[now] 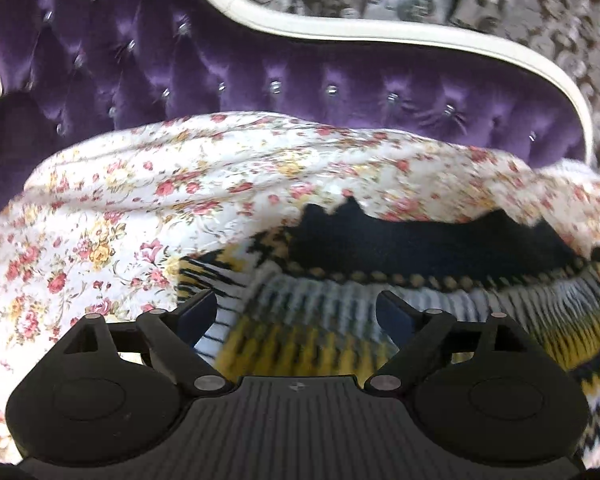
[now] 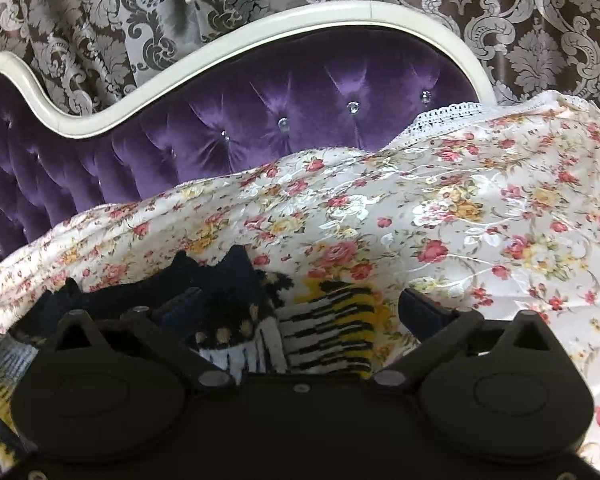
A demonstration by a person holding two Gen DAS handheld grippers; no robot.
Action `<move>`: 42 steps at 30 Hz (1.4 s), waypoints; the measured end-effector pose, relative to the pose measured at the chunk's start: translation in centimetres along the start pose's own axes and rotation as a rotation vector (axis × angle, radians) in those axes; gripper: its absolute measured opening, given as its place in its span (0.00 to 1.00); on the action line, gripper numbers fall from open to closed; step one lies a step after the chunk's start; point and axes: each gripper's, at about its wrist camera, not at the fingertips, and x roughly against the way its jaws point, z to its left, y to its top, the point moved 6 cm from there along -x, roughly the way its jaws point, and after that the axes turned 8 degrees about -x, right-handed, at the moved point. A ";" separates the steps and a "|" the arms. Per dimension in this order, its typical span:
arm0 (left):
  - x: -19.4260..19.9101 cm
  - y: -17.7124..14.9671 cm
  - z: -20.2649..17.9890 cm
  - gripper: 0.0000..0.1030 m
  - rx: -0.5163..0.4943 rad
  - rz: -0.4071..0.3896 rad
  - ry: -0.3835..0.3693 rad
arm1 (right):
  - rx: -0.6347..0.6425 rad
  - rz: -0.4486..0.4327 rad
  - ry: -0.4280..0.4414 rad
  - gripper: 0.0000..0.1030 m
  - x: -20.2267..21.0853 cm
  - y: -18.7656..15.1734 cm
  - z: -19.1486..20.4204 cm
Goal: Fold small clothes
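Observation:
A small knit garment [image 1: 340, 320] in yellow, white and black, with a dark navy top band, lies on a floral bedspread [image 1: 140, 200]. My left gripper [image 1: 298, 304] hovers just over its striped middle, jaws wide apart and nothing pinched between them. In the right wrist view the same knit garment [image 2: 328, 332] shows its right end, a striped sleeve and a dotted black edge. My right gripper [image 2: 300, 304] stands open above that end, its fingers spread to either side of the cloth without pressing it.
A purple tufted headboard [image 1: 260, 60] with a cream frame [image 2: 180, 48] rises behind the bedspread [image 2: 460, 200]. Patterned damask curtains [image 2: 500, 8] hang beyond it. A lace trim [image 2: 448, 116] edges the cover at the far right.

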 end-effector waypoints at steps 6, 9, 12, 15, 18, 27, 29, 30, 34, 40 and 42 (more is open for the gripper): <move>2.1 -0.8 -3.2 0.85 -0.047 -0.009 -0.017 | -0.011 0.024 0.015 1.00 2.2 0.7 0.7; 3.0 -1.3 -4.4 0.85 -0.071 -0.009 -0.029 | -0.023 0.041 0.050 1.00 4.1 0.8 1.5; 3.9 -2.0 -5.4 0.85 -0.092 -0.013 -0.036 | -0.016 0.065 0.062 1.00 5.9 -0.2 2.3; 4.6 -2.7 -6.5 0.85 -0.112 -0.014 -0.035 | 0.018 0.104 0.065 1.00 7.2 -1.7 2.9; 4.9 -3.5 -7.6 0.85 -0.121 -0.003 -0.048 | 0.024 0.122 0.073 1.00 8.5 -3.0 3.0; 3.2 -5.6 -9.1 0.85 -0.152 0.030 -0.010 | -0.017 0.153 0.017 1.00 8.1 -5.2 0.2; 2.4 -6.1 -8.9 0.85 -0.147 0.046 0.000 | -0.009 0.155 -0.021 1.00 7.9 -5.3 -0.6; 1.9 -6.4 -8.8 0.85 -0.139 0.060 -0.002 | -0.012 0.148 -0.029 1.00 7.8 -5.2 -0.9; 0.5 -7.5 -8.3 0.92 -0.115 0.086 0.002 | -0.071 0.137 -0.015 1.00 8.1 -4.7 -1.6; 0.4 -7.9 -8.0 1.00 -0.090 0.029 -0.002 | -0.096 0.186 -0.004 1.00 7.3 -5.1 -1.9; 0.5 -8.0 -8.1 1.00 -0.092 0.009 0.002 | -0.131 0.213 0.012 1.00 6.9 -5.3 -2.1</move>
